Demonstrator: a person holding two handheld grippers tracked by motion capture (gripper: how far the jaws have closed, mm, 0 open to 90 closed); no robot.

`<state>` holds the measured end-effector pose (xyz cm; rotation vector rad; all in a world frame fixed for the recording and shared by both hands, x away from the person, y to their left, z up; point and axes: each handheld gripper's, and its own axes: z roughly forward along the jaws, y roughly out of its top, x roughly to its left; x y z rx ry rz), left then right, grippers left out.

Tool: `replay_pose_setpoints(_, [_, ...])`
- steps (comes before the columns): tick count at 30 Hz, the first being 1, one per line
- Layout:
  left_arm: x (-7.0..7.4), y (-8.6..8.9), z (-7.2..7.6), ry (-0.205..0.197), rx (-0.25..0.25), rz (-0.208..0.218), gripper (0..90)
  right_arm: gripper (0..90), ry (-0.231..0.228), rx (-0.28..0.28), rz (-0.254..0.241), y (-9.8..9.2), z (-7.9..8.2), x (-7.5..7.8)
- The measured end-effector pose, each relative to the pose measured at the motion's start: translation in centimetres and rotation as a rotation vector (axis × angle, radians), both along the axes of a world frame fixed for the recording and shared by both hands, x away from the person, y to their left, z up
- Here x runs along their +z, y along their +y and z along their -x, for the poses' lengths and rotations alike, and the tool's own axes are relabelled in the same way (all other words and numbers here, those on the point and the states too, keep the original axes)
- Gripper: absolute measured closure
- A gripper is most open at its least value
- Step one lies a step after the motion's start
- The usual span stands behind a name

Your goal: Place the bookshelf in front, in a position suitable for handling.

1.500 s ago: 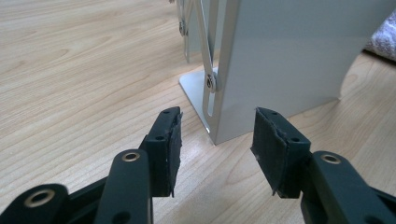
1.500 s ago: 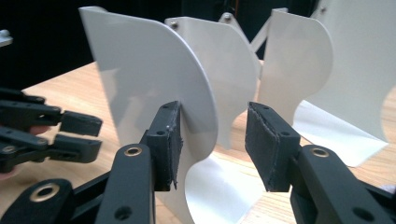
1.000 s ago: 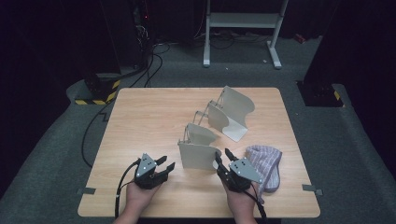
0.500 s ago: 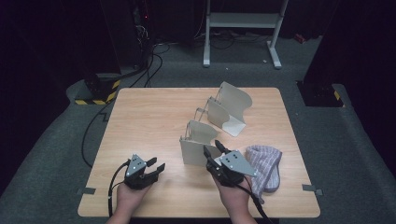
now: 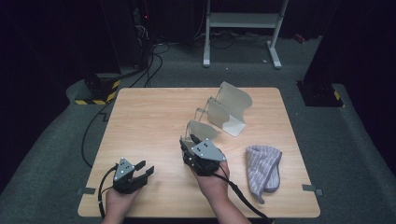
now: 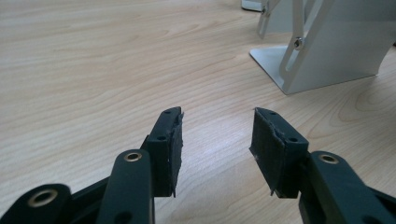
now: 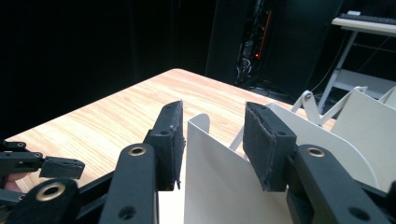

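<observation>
A white folding rack [image 5: 231,107] of three upright panels joined by scissor links stands on the wooden table [image 5: 149,121]. My right gripper [image 5: 188,141] is at the nearest panel [image 5: 201,129]. In the right gripper view its jaws [image 7: 212,116] have just been closing, and the top corner of that panel [image 7: 219,177] stands between the pads with a gap on each side. My left gripper [image 5: 145,169] hovers low near the table's front left. It is open [image 6: 217,123] with only bare wood between its pads.
A striped grey cloth [image 5: 264,168] lies crumpled at the front right of the table. The rack's foot [image 6: 327,46] shows ahead in the left gripper view. Beyond the table are a dark floor, cables and a white stand [image 5: 243,21].
My right gripper has moved left and away from the cloth, up to the nearest panel. My left gripper has slid left along the front of the table.
</observation>
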<state>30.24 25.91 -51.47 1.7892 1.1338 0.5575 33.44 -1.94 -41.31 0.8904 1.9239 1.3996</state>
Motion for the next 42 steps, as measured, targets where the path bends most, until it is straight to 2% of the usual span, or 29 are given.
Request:
replay_pose_setpoints(1, [0.1, 0.1, 0.2, 0.000, 0.002, 0.016, 52.9, 58.5, -0.008, 0.011, 0.024, 0.5, -0.2, 0.1])
replay_pose_setpoints(4, [0.2, 0.0, 0.4, -0.003, 0.000, 0.012, 52.9, 59.2, 0.000, 0.015, 0.025, 1.0, -0.6, 0.3])
replay_pose_setpoints(5, [0.2, -0.1, 0.4, -0.003, -0.002, 0.010, 52.9, 60.9, 0.022, 0.018, 0.024, 1.5, -1.1, 0.4])
replay_pose_setpoints(6, [0.2, -0.1, 0.4, -0.003, -0.002, 0.010, 52.9, 60.9, 0.022, 0.018, 0.024, 1.5, -1.1, 0.4])
replay_pose_setpoints(11, [0.2, 0.0, 0.3, -0.002, -0.010, 0.017, 52.8, 64.8, 0.052, 0.009, 0.072, 2.9, -1.9, 0.1])
replay_pose_setpoints(15, [0.2, 0.0, 0.4, -0.003, -0.013, 0.025, 52.8, 67.8, 0.059, -0.003, 0.080, 3.1, -2.2, 0.1])
replay_pose_setpoints(16, [0.3, 0.0, 0.4, -0.005, -0.014, 0.026, 52.8, 69.6, 0.064, -0.016, 0.095, 3.2, -2.3, 0.1])
replay_pose_setpoints(20, [0.2, -0.1, 0.4, -0.005, -0.018, 0.017, 52.8, 75.8, 0.059, -0.020, 0.113, 3.2, -2.4, 0.2])
replay_pose_setpoints(26, [0.2, -0.1, 0.4, -0.004, -0.016, 0.017, 52.8, 77.0, 0.038, -0.006, 0.131, 3.3, -2.1, 0.2])
replay_pose_setpoints(38, [0.2, -0.2, 0.4, -0.003, -0.015, 0.015, 52.9, 77.9, 0.015, 0.120, 0.115, 4.3, -0.2, -0.1])
replay_pose_setpoints(42, [0.2, -0.2, 0.4, -0.003, -0.015, 0.013, 52.9, 78.1, -0.007, 0.190, 0.113, 5.3, 1.1, -0.2])
